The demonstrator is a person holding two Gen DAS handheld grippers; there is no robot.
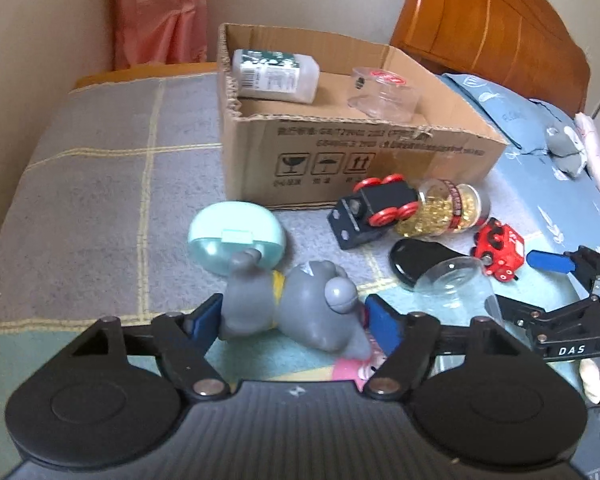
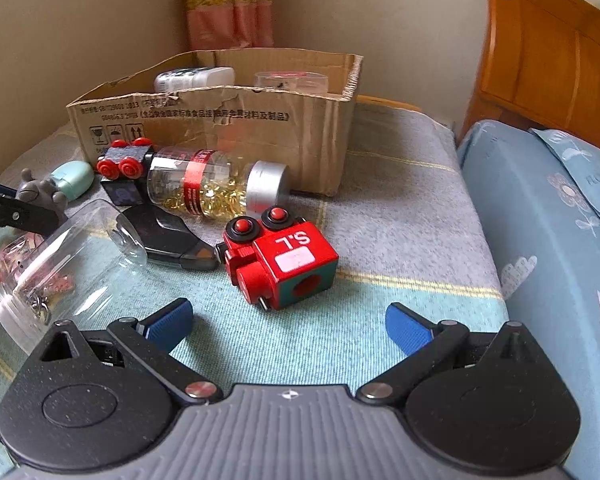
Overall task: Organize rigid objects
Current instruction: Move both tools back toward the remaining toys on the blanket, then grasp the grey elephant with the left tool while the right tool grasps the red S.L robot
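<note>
You are sorting toys on a bed into a cardboard box (image 1: pixel 340 160). Two containers are already lying inside; about seven things are waiting outside. Your left gripper (image 1: pixel 296 320) is holding its jaws half open around a grey figure (image 1: pixel 300 312), pads looking pressed against it. Your right gripper (image 2: pixel 288 324) is hovering, jaws wide and empty, near a red train block (image 2: pixel 284 264).

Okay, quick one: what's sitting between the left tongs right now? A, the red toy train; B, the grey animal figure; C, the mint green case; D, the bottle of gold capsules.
B: the grey animal figure lies between the blue pads of the left tongs, and both pads touch it.
</note>
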